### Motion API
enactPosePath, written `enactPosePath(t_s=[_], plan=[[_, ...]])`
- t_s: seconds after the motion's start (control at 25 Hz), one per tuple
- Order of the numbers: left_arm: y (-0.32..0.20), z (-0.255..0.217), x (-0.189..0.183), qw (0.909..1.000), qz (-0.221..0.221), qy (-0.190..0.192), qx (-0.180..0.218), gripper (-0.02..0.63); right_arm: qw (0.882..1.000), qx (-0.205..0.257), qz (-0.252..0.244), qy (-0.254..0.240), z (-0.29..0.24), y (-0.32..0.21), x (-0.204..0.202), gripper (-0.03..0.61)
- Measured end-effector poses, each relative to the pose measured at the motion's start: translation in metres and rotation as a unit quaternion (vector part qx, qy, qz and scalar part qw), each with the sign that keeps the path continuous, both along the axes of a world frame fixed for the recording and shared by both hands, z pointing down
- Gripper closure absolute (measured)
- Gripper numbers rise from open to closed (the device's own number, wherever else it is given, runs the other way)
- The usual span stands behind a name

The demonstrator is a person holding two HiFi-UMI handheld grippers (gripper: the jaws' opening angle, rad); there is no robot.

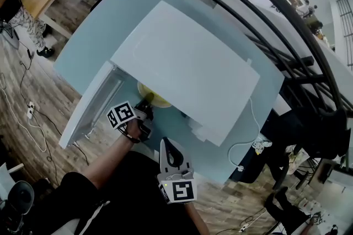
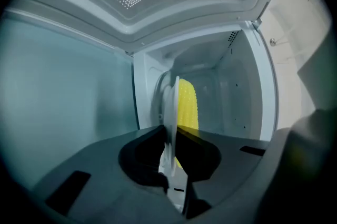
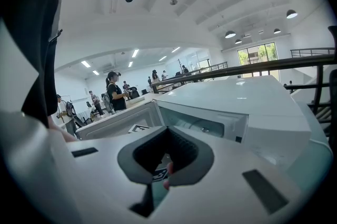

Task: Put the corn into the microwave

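- We see the corn (image 2: 187, 104) lying on a white plate (image 2: 171, 112) just inside the microwave (image 1: 187, 68), its long axis across the opening, rounded end toward the open door (image 1: 88, 110).
- Our left gripper (image 2: 171, 162) pinches the plate's rim (edge-on here).
- Our right gripper (image 1: 164, 144) hangs outside, jaws together, empty.

Corn (image 2: 188, 104) half behind the edge-on plate (image 2: 171, 107); in head view, plate mostly under the microwave (image 1: 187, 68).
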State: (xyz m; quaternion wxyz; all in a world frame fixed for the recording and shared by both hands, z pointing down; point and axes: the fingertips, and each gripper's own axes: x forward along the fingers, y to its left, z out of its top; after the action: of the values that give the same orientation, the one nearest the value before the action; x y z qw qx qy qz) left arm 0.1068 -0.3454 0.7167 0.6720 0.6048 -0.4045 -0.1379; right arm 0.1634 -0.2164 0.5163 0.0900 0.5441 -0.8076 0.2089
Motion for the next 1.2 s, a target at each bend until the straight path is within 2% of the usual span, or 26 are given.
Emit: enactPosePath(t_s=[0.68, 0.96, 1.2], plan=[[-0.023, 0.01, 0.014, 0.9999, -0.003, -0.001, -0.015, 0.581, 1.0, 0.0, 0.003, 0.003, 0.003, -0.008, 0.006, 0.569], [-0.024, 0.013, 0.017, 0.9995, 0.003, -0.019, -0.023, 0.582, 1.0, -0.008, 0.002, -0.001, 0.007, -0.007, 0.004, 0.569], [-0.022, 0.011, 0.021, 0.9988, 0.021, -0.043, -0.01, 0.583, 1.0, -0.01, 0.009, 0.0, 0.009, -0.003, 0.008, 0.569]])
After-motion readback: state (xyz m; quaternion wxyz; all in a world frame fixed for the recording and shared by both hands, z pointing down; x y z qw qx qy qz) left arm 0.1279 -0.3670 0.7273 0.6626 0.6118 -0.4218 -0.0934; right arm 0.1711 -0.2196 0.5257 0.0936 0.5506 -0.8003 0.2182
